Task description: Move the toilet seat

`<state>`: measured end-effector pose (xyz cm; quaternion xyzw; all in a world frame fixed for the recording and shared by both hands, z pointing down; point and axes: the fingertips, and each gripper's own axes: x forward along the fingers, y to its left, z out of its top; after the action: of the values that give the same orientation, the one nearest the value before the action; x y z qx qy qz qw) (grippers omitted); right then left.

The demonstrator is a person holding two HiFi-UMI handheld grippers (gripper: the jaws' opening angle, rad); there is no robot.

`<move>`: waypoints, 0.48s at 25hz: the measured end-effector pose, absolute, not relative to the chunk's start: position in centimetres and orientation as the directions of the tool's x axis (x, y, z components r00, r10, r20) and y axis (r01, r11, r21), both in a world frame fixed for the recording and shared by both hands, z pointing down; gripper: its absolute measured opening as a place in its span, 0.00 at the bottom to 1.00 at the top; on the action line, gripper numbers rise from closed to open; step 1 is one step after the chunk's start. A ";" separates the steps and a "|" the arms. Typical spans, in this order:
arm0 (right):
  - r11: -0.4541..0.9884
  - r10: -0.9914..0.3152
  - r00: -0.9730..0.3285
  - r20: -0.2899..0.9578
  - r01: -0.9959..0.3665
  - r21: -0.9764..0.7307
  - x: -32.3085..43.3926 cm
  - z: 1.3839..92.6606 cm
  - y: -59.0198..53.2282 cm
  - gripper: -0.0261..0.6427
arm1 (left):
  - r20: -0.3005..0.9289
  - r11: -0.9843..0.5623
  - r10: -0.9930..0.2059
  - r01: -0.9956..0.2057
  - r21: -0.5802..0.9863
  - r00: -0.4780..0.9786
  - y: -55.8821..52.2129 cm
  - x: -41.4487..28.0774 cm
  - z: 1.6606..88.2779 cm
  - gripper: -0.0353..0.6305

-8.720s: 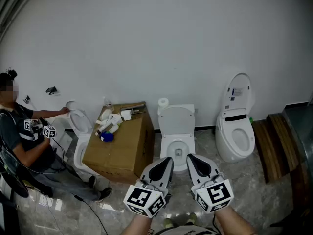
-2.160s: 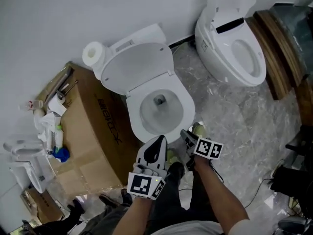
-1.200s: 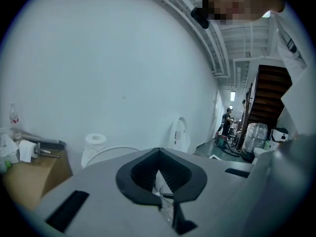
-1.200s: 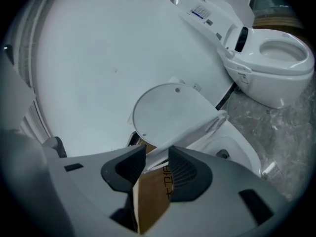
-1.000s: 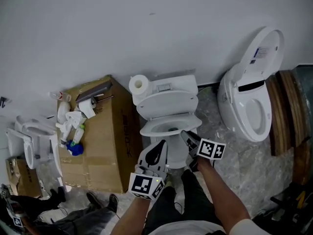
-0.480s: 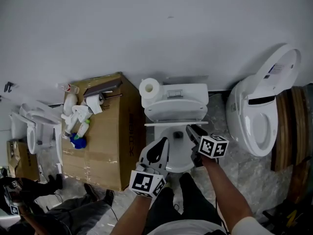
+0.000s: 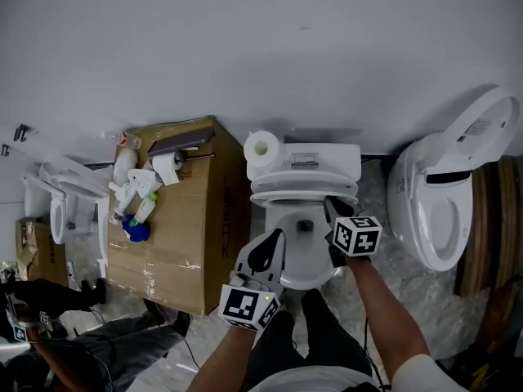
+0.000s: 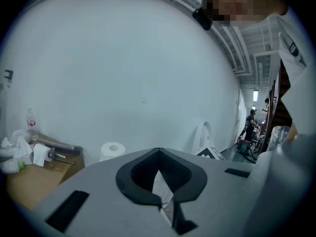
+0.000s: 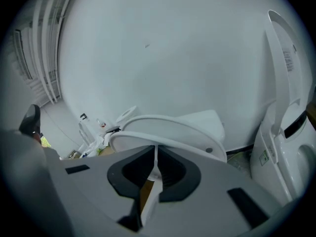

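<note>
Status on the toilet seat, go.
Left gripper shut, empty. Right gripper closing on toilet seat front rim. Seat tilted over bowl, not flat. Nothing seen in its path.

Left claw (image 8: 158,152) fills the near foreground, jaws brought together on nothing, just a pale sliver showing through the slit below the tips. Behind it there's plain white wall, with a toilet paper roll (image 8: 112,150) just left of the tips, and at far left a cardboard box (image 8: 34,179) carrying a clear bottle (image 8: 30,118), white rags (image 8: 17,152) and a metal tool (image 8: 58,146). Over on the right a raised white lid (image 8: 202,136) stands by the wall, and farther right a person (image 8: 250,125) stands in a lit passage.
</note>
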<state>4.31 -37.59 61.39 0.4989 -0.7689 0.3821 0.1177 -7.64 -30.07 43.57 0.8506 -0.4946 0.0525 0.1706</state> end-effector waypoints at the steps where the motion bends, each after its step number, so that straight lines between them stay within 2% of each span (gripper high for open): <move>1: 0.215 -0.678 -0.471 0.564 -0.861 -0.460 4.3 61.4 -38.1 0.08 | 0.259 -0.448 -0.826 -0.862 0.239 0.501 -30.2 -7.8 43.6 0.06; 12: 0.236 -0.688 -0.439 0.579 -0.889 -0.393 4.6 61.4 -41.1 0.09 | 0.259 -0.420 -0.841 -0.875 0.242 0.475 -31.5 -8.5 43.5 0.06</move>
<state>4.63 -41.06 61.43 0.5099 -0.7727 0.3495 0.1438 -8.49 -31.51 43.51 0.8411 -0.5100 0.0488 0.1733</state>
